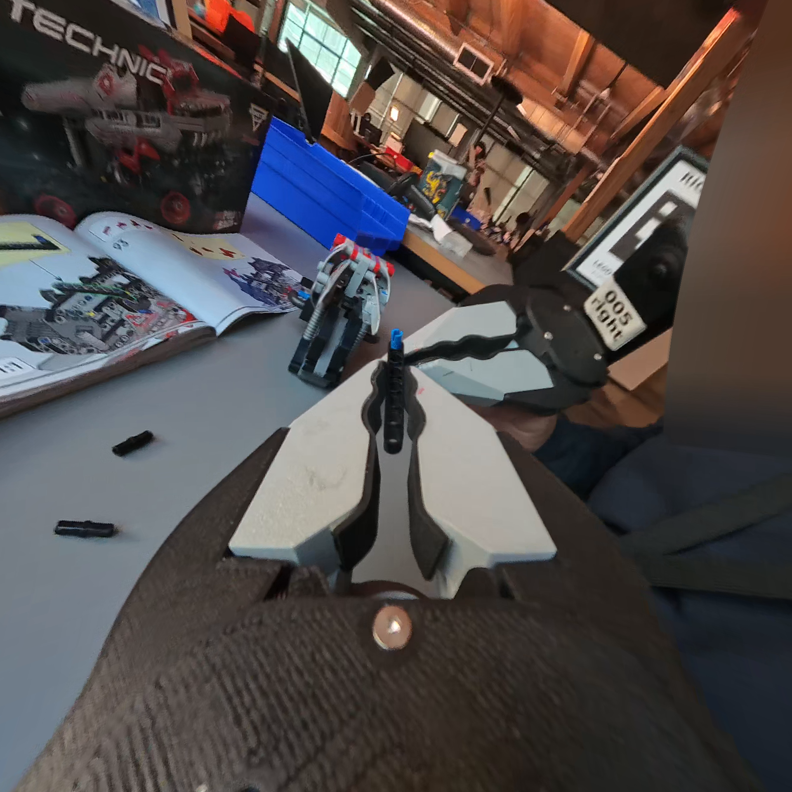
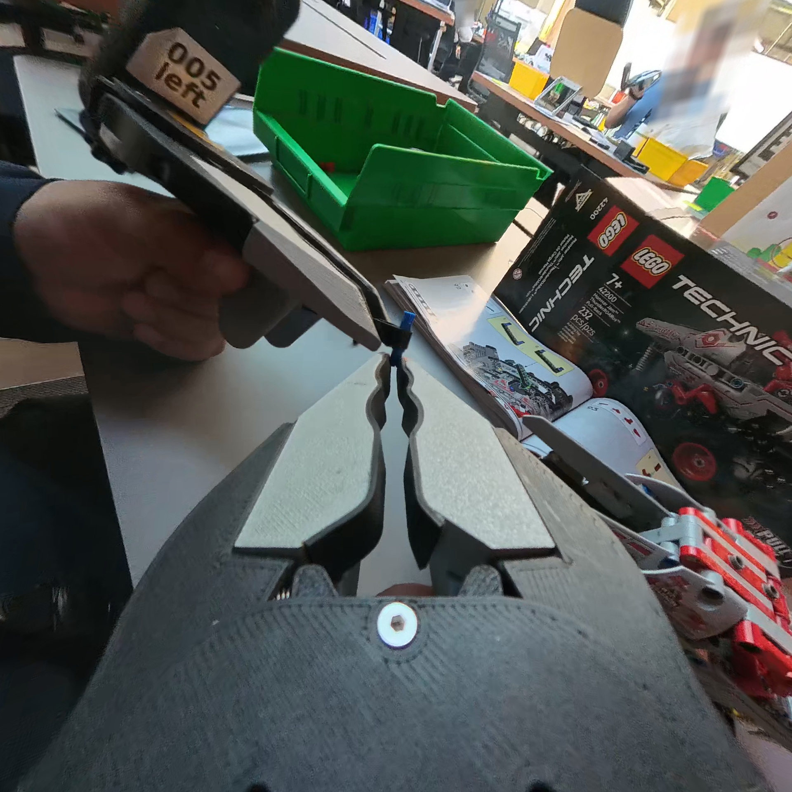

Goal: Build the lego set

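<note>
My left gripper (image 1: 394,373) is shut on a black Technic beam (image 1: 394,411) that stands up between its fingers. A blue pin (image 1: 397,335) sticks out of the beam's far end. My right gripper (image 1: 412,358) comes in from the right, its tips against that end. In the right wrist view my right gripper (image 2: 395,364) has its jaws nearly closed on the lower end of the blue pin (image 2: 397,356). The left gripper (image 2: 385,336) holds the beam just above. The partly built grey, black and red model (image 1: 343,308) stands on the grey table (image 1: 193,450).
An open instruction booklet (image 1: 128,291) lies at the left, with the set's box (image 1: 128,107) behind it. Two loose black pins (image 1: 133,442) (image 1: 85,528) lie on the table. A blue bin (image 1: 325,188) stands behind the model and a green bin (image 2: 385,171) farther off. Only a small space, under 4 cm, lies between the two pairs of fingers.
</note>
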